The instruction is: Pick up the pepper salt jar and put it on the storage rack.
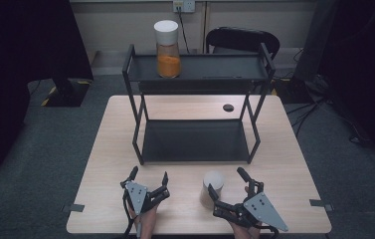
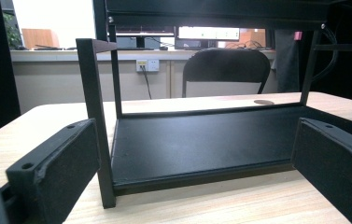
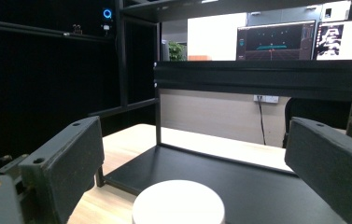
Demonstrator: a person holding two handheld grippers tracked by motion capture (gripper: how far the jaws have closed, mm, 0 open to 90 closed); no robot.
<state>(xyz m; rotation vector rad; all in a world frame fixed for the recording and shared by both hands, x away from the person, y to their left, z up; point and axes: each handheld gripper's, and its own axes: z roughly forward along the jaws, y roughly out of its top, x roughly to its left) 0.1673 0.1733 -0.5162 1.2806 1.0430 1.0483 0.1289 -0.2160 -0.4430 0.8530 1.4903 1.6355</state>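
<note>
While both grippers hover low at the bottom of the high view, their fingers are spread wide and grasp nothing. The right gripper (image 1: 227, 183) has its fingers (image 3: 66, 163) on either side of the white-lidded jar (image 1: 212, 188), lower centre of the frame, with clear gaps to the pads — no contact. The left gripper (image 1: 150, 177) stands apart at lower left, released, facing the rack's bottom shelf (image 2: 197, 140). The jar stands upright on the counter (image 1: 284, 164), long axis vertical, lid up, just in front of the black two-tier rack (image 1: 195, 107). On the rack's top tier, upper centre, stands a taller jar of orange contents (image 1: 167, 49) — well apart. The rack's front edge lies right behind the near jar.
</note>
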